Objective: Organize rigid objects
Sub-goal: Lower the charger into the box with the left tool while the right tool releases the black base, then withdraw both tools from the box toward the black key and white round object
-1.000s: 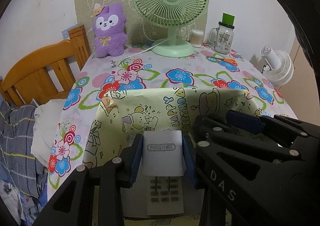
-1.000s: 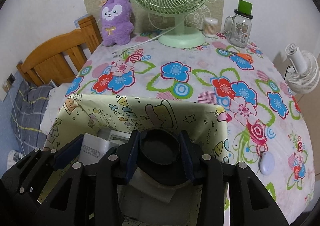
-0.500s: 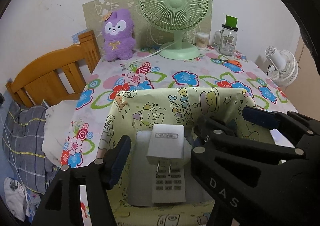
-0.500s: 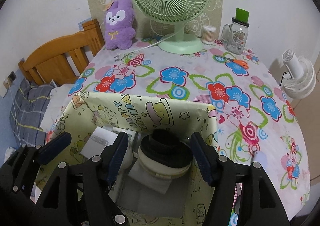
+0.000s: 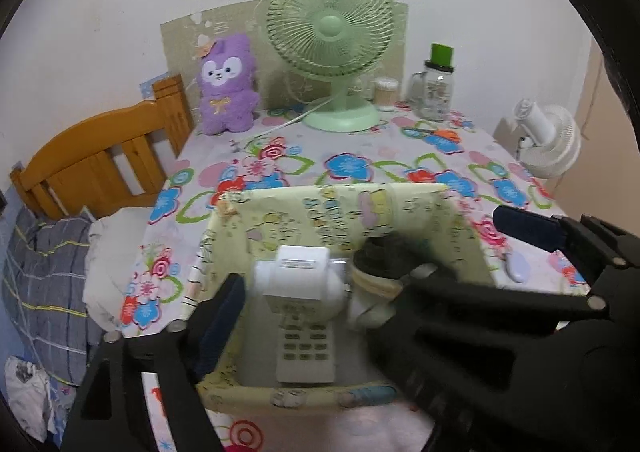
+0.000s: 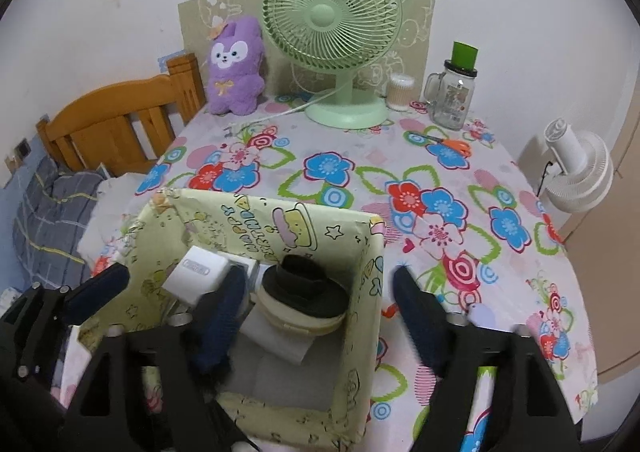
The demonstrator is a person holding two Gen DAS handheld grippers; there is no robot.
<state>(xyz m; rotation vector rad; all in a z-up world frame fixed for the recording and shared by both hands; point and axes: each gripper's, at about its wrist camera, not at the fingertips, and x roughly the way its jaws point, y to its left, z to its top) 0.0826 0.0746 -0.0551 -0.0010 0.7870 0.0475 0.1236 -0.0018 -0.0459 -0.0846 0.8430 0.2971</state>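
- A yellow cartoon-print box is seen near the front edge of a table covered by a floral tablecloth.
- Inside the box, a white charger is seen lying on top of a white remote control, whose keypad shows just below it.
- Beside the charger, a round cream container with a black lid is seen resting on white items at the box's right side.
- The left gripper is held wide apart and empty above the box; its left finger is seen at the box's left wall, with the charger lying free between the fingers.
- The right gripper is likewise spread wide and holds nothing; one finger is seen inside the box beside the container, the other outside the right wall.
- A lilac computer mouse is seen on the cloth just right of the box.
- At the far end of the table, a green desk fan, a purple plush toy, a glass jar with a green lid and orange-handled scissors are lined up.
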